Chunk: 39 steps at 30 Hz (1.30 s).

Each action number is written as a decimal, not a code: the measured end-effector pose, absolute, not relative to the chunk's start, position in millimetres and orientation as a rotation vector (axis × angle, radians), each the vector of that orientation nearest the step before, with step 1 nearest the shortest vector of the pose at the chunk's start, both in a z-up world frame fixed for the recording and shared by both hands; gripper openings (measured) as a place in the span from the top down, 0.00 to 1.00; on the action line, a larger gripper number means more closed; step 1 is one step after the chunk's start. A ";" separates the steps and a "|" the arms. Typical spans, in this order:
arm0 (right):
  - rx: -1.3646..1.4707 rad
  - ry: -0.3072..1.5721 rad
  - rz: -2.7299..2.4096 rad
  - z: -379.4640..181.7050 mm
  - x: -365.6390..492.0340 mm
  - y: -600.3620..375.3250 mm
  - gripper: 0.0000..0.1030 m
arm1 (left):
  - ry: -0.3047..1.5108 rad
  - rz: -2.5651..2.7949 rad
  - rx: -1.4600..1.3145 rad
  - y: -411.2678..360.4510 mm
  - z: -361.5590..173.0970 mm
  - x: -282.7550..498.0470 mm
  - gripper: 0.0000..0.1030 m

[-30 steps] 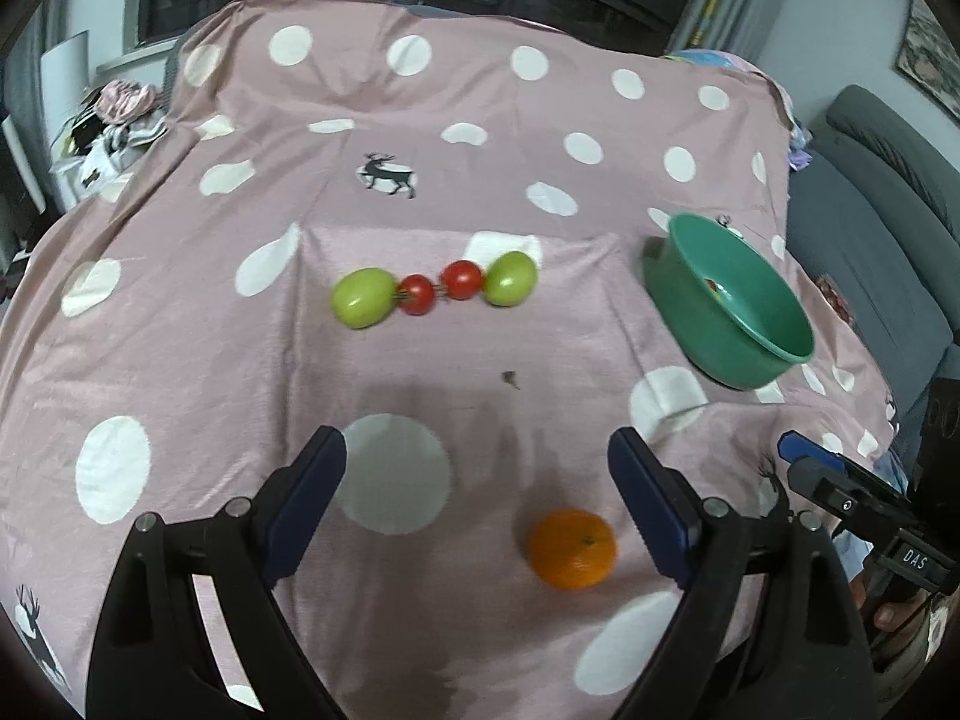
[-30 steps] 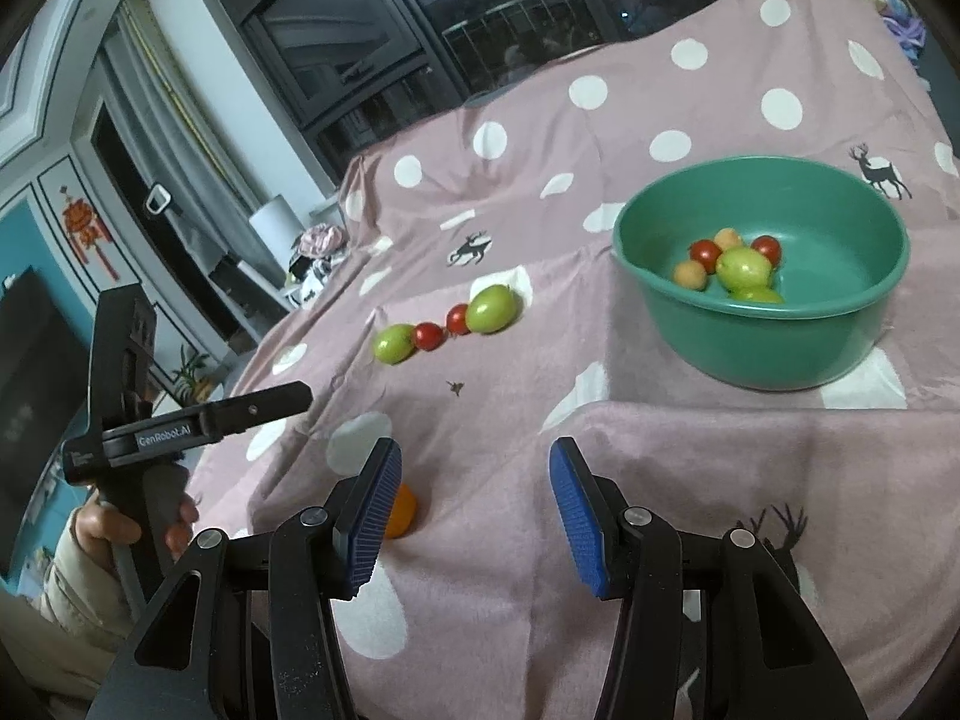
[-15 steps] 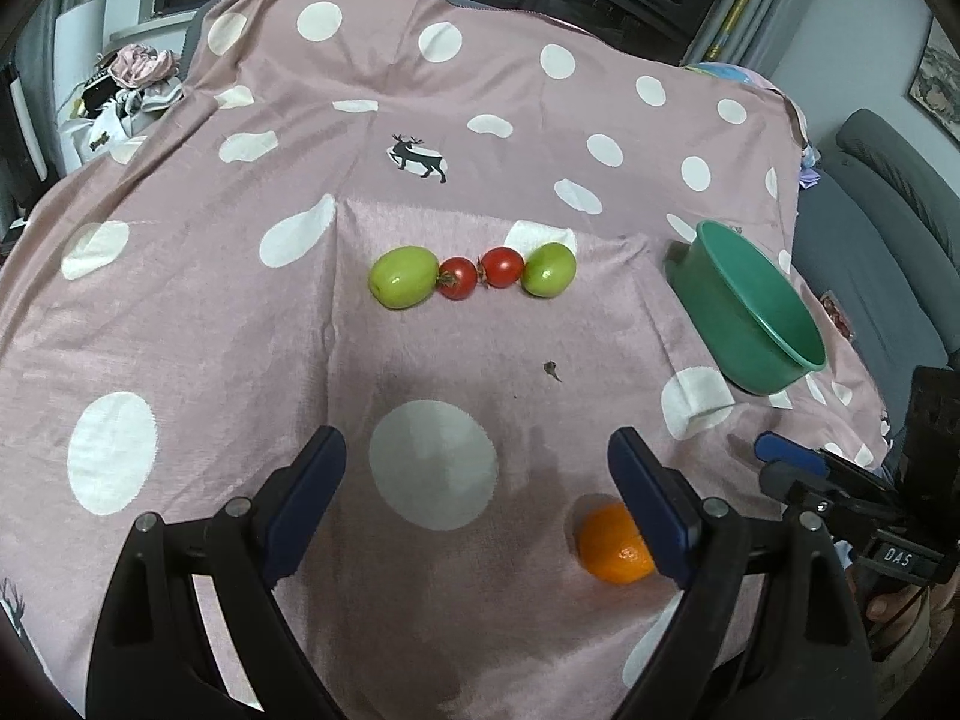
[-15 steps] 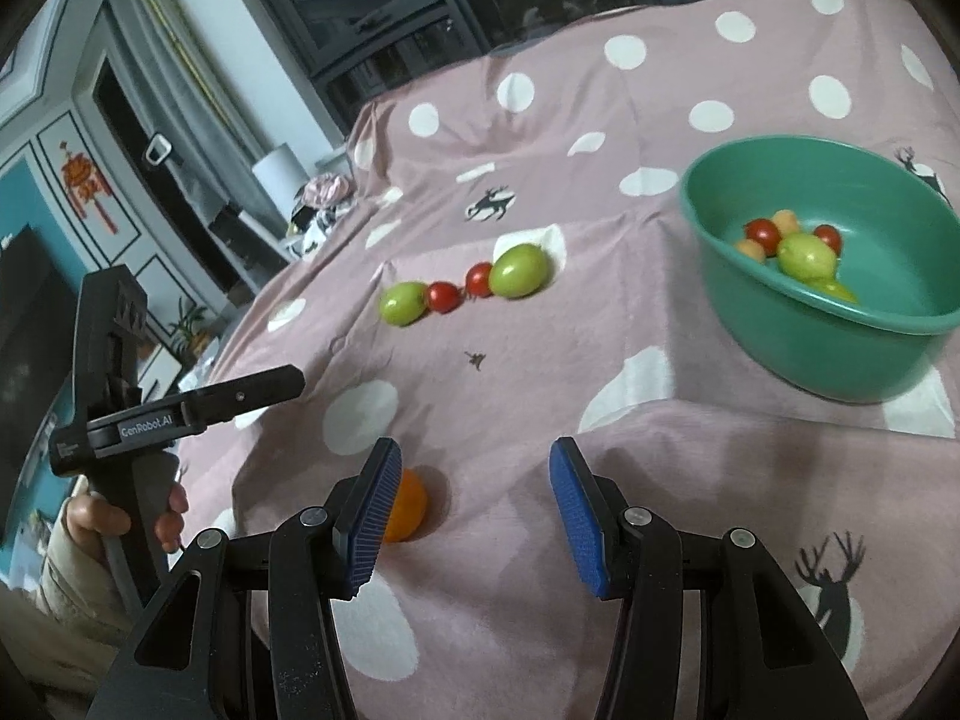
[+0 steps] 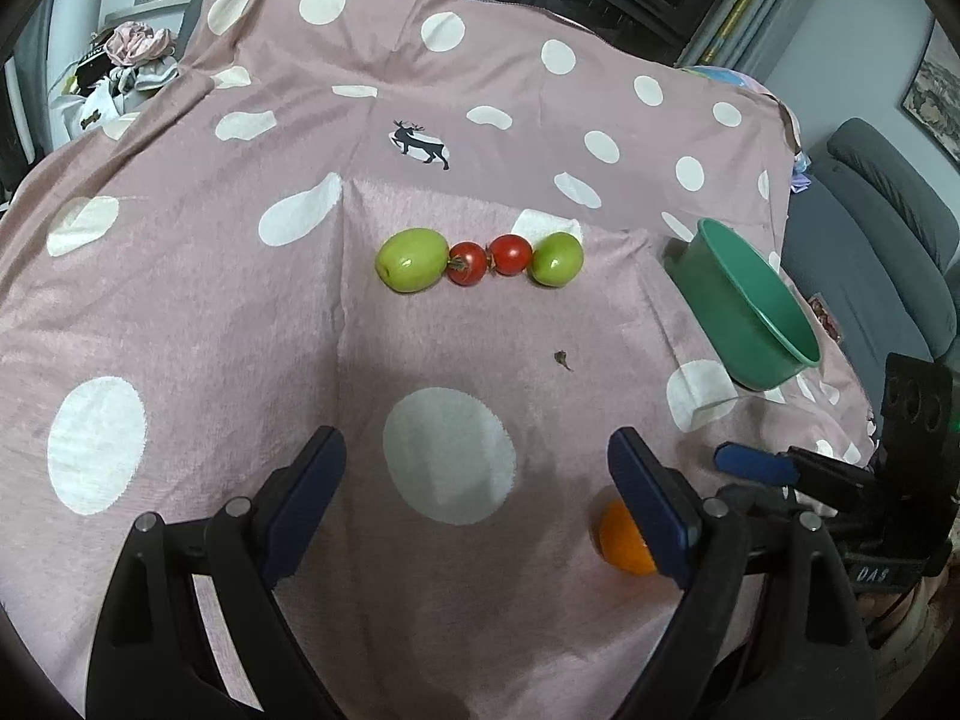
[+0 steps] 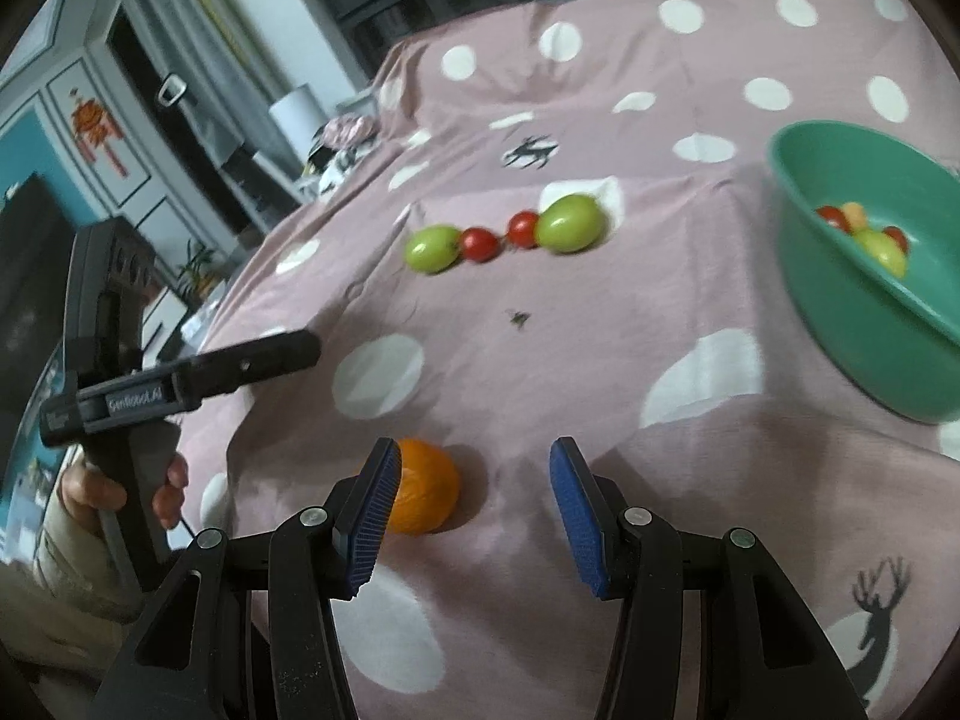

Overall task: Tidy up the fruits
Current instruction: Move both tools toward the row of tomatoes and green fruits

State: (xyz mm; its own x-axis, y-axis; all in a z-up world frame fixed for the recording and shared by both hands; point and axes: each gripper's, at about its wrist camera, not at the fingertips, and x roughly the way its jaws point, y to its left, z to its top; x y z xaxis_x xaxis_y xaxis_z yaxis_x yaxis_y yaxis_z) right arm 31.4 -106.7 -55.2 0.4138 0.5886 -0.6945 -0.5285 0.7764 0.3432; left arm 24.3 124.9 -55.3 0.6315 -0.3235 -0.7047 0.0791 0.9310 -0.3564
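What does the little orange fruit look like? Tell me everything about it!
The orange fruit is round, bright orange and a bit dimpled, like a mandarin. It sits alone on the pink spotted cloth, nearer the cameras than the row of green and red fruits, and outside the green bowl. The right gripper hangs open close to it, one blue pad partly covering it in that view. Nothing is gripping it.
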 end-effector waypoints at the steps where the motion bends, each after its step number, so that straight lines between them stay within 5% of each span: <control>1: 0.067 0.907 0.712 -56.2 30.5 -103.7 0.49 | 0.859 -0.236 -0.307 125.5 -55.8 24.5 0.13; 17: 0.074 0.936 0.718 -33.1 75.4 -85.3 0.49 | 0.817 -0.262 -0.154 114.8 -38.9 65.3 0.16; 28: 0.258 1.017 0.749 -45.6 142.1 -73.7 0.49 | 0.878 -0.345 -0.069 91.7 -53.1 117.0 0.46; 39: 0.425 1.127 0.731 -83.9 196.0 -55.8 0.49 | 0.964 -0.305 -0.153 90.7 -78.5 149.5 0.48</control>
State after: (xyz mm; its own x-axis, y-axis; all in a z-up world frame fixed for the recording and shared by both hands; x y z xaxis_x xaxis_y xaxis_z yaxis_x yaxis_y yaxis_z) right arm 196.0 -55.8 -83.9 0.2379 0.7143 -0.6581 -0.3095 0.6980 0.6458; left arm 149.5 90.7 -78.5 0.5317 -0.3225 -0.7831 0.1872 0.9465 -0.2627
